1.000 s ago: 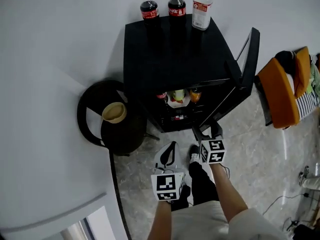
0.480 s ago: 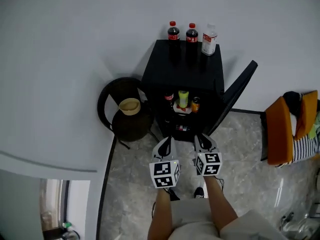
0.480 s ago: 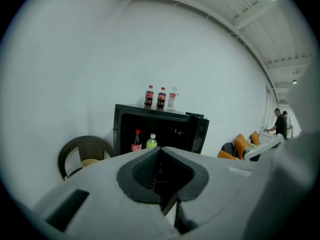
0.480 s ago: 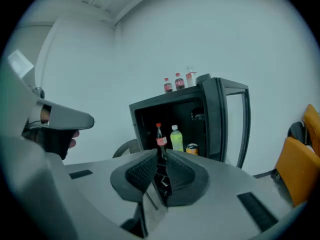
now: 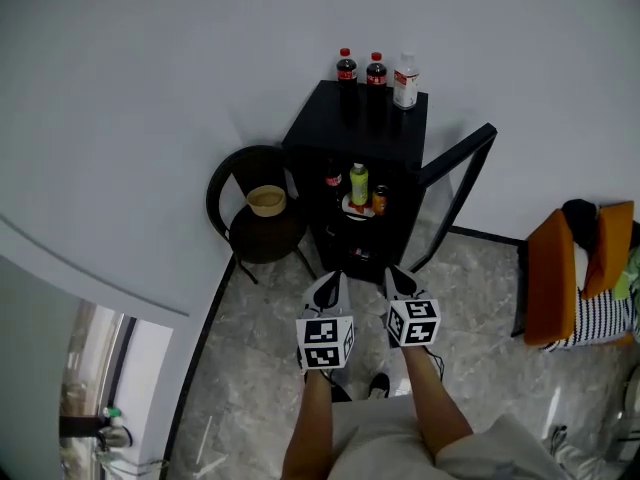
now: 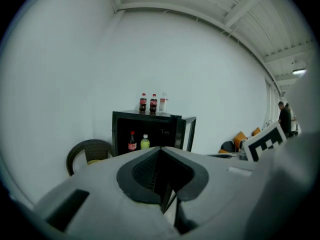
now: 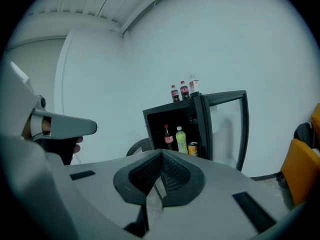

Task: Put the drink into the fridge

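The black mini fridge [image 5: 372, 128] stands against the wall with its glass door [image 5: 455, 168] swung open. On its shelf are a cola bottle [image 5: 333, 178], a green drink bottle [image 5: 358, 183] and a can [image 5: 380, 200]. On its top stand two cola bottles [image 5: 346, 69] and a clear water bottle [image 5: 406, 80]. My left gripper [image 5: 330, 288] and right gripper [image 5: 400, 281] hang side by side over the floor, well short of the fridge. Both are shut and hold nothing. The right gripper's [image 7: 161, 154] jaws have just been closing, with nothing between them; the left gripper's [image 6: 161, 151] pads meet.
A dark round chair [image 5: 240, 183] with a tan bowl [image 5: 266, 200] on its seat stands left of the fridge. An orange seat [image 5: 552, 280] with striped cloth [image 5: 600, 318] is at the right. A doorway [image 5: 100, 408] opens at lower left. A person [image 6: 284, 116] stands far off at the right.
Both grippers have drawn back from the fridge and risen, staying side by side. The fridge now looks smaller and farther away, and more of the floor and wall shows.
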A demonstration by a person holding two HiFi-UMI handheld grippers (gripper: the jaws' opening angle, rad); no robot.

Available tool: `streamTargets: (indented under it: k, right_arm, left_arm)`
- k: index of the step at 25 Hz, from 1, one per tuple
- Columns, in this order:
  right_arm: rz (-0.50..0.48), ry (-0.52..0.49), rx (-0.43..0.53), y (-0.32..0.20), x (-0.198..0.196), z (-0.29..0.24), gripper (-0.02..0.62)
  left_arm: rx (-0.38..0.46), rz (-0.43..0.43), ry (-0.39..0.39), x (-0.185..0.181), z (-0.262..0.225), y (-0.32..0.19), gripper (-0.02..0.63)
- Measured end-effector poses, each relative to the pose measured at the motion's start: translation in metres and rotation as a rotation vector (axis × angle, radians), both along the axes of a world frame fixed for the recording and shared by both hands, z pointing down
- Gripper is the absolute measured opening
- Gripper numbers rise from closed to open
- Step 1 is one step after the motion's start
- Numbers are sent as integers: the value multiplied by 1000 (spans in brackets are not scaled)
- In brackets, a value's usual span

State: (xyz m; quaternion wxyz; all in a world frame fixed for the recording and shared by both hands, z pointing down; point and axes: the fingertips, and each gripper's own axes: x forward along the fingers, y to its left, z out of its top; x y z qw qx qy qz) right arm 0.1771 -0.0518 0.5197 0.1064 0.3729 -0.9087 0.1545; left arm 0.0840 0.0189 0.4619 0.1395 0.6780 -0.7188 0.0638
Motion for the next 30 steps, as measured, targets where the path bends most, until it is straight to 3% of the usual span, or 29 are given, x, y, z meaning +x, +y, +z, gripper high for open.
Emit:
streamTargets:
  k: [10,30]
  right_arm:
    - [-14,16,21,24,34,-2,6]
    - [47,5,43,28,37,-9,6]
  left_arm:
    - [-7,-9,-28,32,0,30,9]
    - [-21,16,-73,17,-3,42,9]
